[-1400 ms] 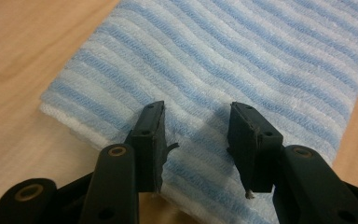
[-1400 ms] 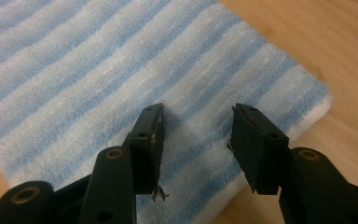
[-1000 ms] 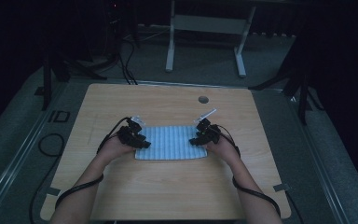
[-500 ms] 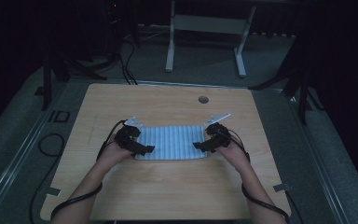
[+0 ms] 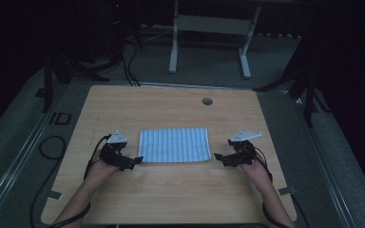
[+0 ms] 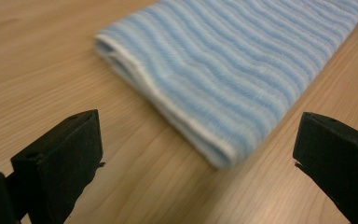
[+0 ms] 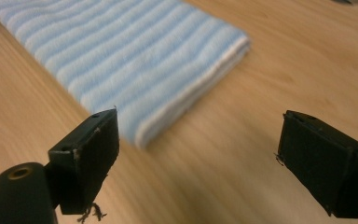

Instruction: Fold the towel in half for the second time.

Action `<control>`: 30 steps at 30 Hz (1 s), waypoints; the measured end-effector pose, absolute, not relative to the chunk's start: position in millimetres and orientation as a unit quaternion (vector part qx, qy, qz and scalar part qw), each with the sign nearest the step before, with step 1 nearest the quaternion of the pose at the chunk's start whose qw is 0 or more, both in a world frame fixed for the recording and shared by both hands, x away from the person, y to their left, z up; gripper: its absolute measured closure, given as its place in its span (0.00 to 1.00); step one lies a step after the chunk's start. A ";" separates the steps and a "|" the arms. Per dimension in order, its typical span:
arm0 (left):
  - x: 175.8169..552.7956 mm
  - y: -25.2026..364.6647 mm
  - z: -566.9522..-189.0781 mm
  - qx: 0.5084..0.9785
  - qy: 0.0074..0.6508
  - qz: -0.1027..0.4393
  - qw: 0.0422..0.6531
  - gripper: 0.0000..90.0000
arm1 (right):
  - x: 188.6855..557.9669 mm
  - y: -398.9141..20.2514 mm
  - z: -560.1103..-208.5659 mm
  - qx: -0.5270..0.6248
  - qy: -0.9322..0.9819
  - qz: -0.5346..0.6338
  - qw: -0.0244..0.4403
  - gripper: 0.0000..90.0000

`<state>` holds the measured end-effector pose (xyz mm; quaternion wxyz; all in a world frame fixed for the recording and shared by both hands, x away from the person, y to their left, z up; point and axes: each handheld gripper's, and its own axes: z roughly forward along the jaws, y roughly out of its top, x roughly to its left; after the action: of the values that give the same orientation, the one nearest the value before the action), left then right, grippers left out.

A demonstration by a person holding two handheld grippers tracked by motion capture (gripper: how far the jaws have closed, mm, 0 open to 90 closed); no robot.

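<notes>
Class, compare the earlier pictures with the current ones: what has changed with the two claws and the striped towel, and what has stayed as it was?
Both claws let go of the towel and drew outward: the left claw to the left, the right claw to the right. Their jaws have just been opening, nothing between them now. The towel stays folded flat in its place on the table.
</notes>
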<state>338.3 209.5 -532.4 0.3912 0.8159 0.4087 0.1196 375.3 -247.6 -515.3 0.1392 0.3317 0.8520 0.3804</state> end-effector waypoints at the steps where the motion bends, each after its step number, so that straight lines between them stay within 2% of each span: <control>1: 336.5 212.1 -532.5 0.815 0.411 0.122 0.389 0.01 | 371.1 -253.8 -518.2 0.338 0.848 0.384 0.141 0.14; 8: 318.5 232.1 -535.1 0.804 0.425 0.129 0.396 0.01 | 346.7 -280.4 -529.9 0.359 0.833 0.394 0.148 0.14; 16: 297.6 256.9 -544.1 0.790 0.439 0.137 0.406 0.02 | 319.8 -316.9 -536.1 0.417 0.795 0.399 0.184 0.14; 24: 280.2 271.8 -556.9 0.786 0.450 0.137 0.402 0.02 | 304.9 -339.0 -540.2 0.462 0.765 0.404 0.195 0.14; 26: 274.0 275.8 -557.8 0.781 0.455 0.142 0.404 0.02 | 300.4 -345.3 -540.3 0.472 0.757 0.396 0.217 0.14; 30: 266.5 279.7 -557.3 0.771 0.463 0.151 0.410 0.02 | 299.3 -352.8 -541.1 0.488 0.743 0.403 0.220 0.14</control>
<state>266.5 279.7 -557.3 0.4097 0.7713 0.4630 0.1512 299.3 -352.8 -541.1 0.2199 0.4876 0.7427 0.4028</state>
